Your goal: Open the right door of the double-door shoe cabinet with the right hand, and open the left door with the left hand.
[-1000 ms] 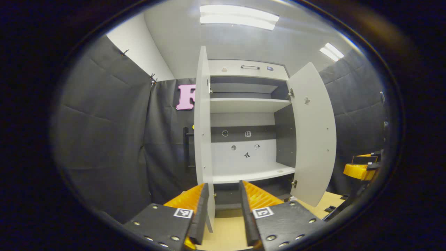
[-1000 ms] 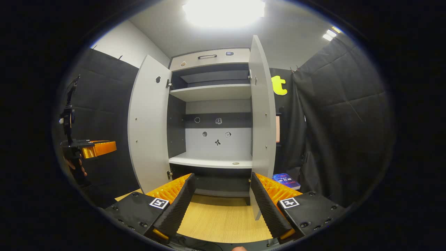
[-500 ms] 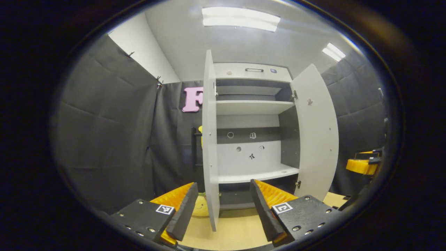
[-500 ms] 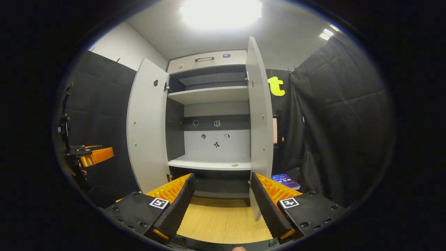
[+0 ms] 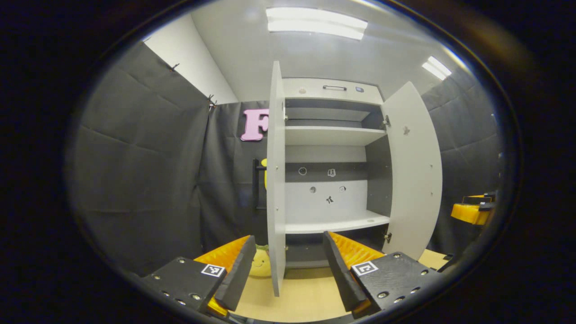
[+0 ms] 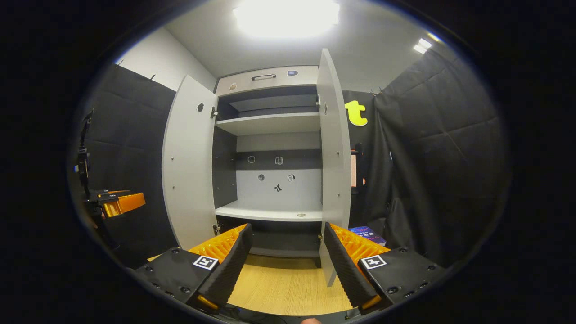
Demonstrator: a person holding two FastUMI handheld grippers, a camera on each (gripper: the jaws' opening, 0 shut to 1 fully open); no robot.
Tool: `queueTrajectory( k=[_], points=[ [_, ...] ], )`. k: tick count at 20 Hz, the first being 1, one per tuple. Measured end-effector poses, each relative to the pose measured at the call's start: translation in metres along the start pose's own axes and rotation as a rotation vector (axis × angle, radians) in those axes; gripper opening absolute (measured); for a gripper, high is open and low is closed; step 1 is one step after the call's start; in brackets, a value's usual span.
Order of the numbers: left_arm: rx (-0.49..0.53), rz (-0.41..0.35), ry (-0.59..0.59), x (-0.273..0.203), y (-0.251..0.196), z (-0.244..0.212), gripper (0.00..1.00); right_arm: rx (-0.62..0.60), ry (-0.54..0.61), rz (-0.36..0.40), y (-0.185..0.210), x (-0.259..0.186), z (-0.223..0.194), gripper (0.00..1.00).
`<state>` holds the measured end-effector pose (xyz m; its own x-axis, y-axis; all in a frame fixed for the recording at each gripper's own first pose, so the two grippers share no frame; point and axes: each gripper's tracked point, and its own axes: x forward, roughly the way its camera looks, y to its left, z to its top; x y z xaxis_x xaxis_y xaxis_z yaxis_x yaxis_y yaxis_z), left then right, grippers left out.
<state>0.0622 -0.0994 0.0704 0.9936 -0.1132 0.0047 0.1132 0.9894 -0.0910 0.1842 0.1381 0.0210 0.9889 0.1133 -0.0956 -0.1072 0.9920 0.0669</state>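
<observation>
Shoe cabinet [image 5: 330, 135]: it stands at the back of the booth, against the black cloth wall. Both doors are swung open, so you can see inside.
Left door [image 5: 276, 180]: in the left gripper view it points almost straight at the camera, so you see mostly its thin edge. Its bottom end sits between the left gripper's two fingers, but it does not look like they touch it.
Right door [image 6: 334, 166]: in the right gripper view it is also swung out toward the camera. Its bottom corner is just beside the right gripper's right finger. I cannot tell if they touch.
Shelves [image 6: 270, 122]: there is one high shelf and one low shelf. Small stickers [image 6: 278, 188] are on the back panel.
Drawer [image 5: 330, 88]: it is at the very top, closed, with a little handle.
Left gripper [image 5: 288, 270]: its fingers are spread wide apart and grip nothing. In the right gripper view it is far off to the left, by the open left door.
Right gripper [image 6: 288, 258]: its fingers are spread wide and hold nothing.
Floor [image 6: 283, 283]: light wood, in front of the cabinet.
Yellow soft toy [image 5: 260, 263]: it sits on the floor, just left of the left door.
Book [image 6: 366, 233]: it lies low down, right of the right door.
</observation>
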Motion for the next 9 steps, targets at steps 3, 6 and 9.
queueTrajectory(
  k=[3,6,9],
  points=[
    [-0.004,-0.01,0.015,-0.0007,-0.0009,-0.0057,0.86,0.008,-0.003,-0.004,-0.0006,-0.0009,0.0,0.99],
    [0.011,-0.004,0.005,-0.0006,0.0013,-0.0031,0.87,0.001,-0.005,-0.009,-0.001,-0.0011,0.0,0.99],
    [0.012,-0.001,-0.005,-0.0005,0.0015,-0.0032,0.87,0.0,-0.007,-0.007,0.0003,-0.0019,0.0006,0.99]
  ],
)
